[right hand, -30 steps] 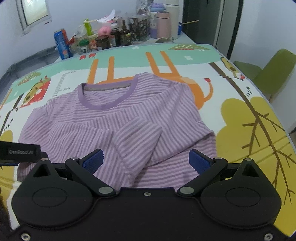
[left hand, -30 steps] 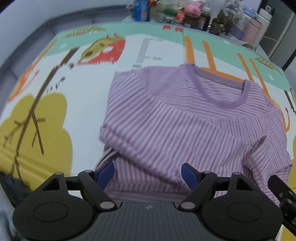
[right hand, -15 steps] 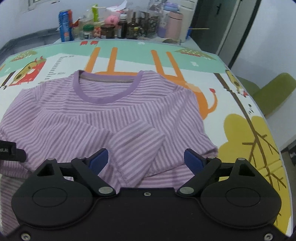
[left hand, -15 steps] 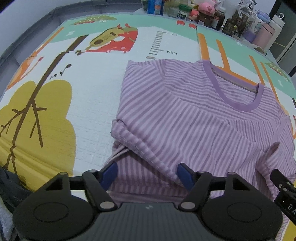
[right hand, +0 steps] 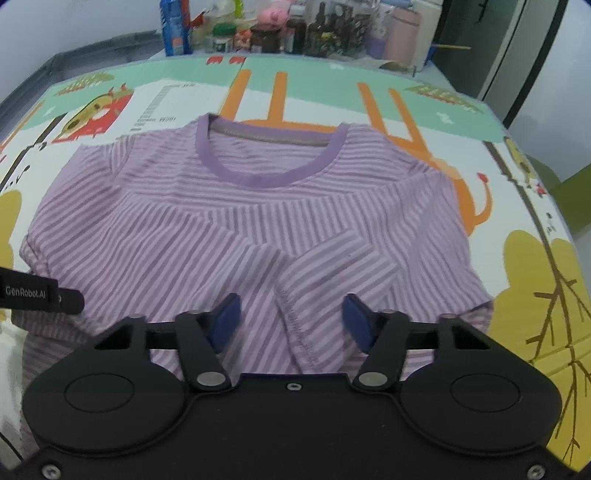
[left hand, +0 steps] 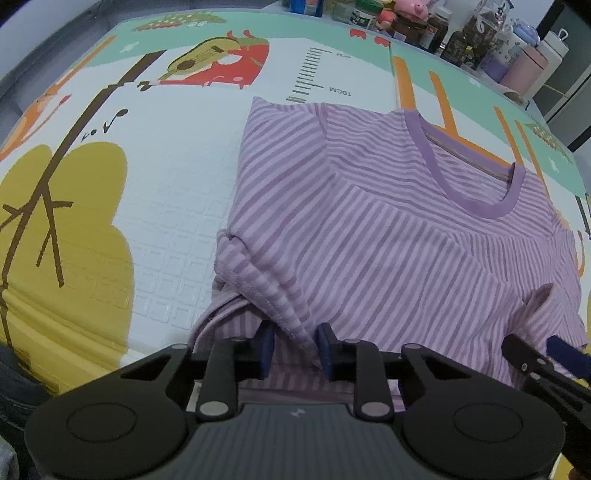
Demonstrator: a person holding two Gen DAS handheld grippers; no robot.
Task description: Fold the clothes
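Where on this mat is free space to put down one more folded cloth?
Free: the printed play mat left of the purple striped shirt, and the yellow-tree patch to its right. Crowded: the far edge, lined with bottles and jars.

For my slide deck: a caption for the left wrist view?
Left hand-held gripper closing on the striped shirt hem, on a play mat.

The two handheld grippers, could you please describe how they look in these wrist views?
Both share one design: the left gripper and right gripper have black linkage arms with silver pivot pins, blue finger pads and round black side housings. White "GenRobot.AI" lettering marks the left one's side.
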